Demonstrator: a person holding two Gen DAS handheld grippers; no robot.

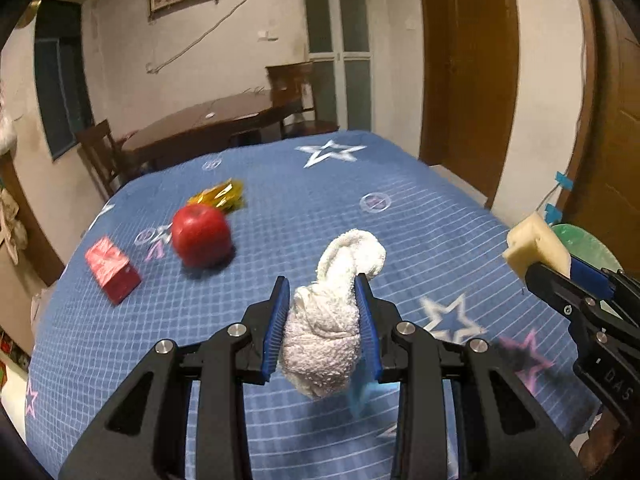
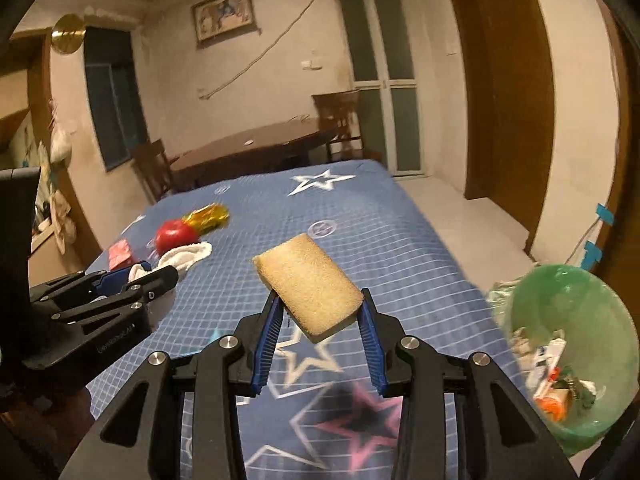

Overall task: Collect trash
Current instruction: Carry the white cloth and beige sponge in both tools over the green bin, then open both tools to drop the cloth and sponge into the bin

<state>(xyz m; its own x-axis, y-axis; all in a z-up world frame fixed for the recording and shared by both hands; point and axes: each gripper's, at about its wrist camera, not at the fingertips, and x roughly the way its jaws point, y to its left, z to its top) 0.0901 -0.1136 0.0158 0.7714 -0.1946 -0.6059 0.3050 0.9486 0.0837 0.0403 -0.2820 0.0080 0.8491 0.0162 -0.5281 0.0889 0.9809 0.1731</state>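
Sponge [image 2: 310, 286] (yellow) in right gripper [image 2: 320, 304]

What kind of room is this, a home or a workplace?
Most likely a room in a home. A surface under a blue star-print cover fills the foreground, with a wooden dining table and chairs behind it, a framed picture on the wall, and wooden doors to one side.

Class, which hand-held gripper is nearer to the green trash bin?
Right. The right hand-held gripper, holding the sponge, is beside the green bin. The left hand-held gripper, holding the white cloth, is farther away.
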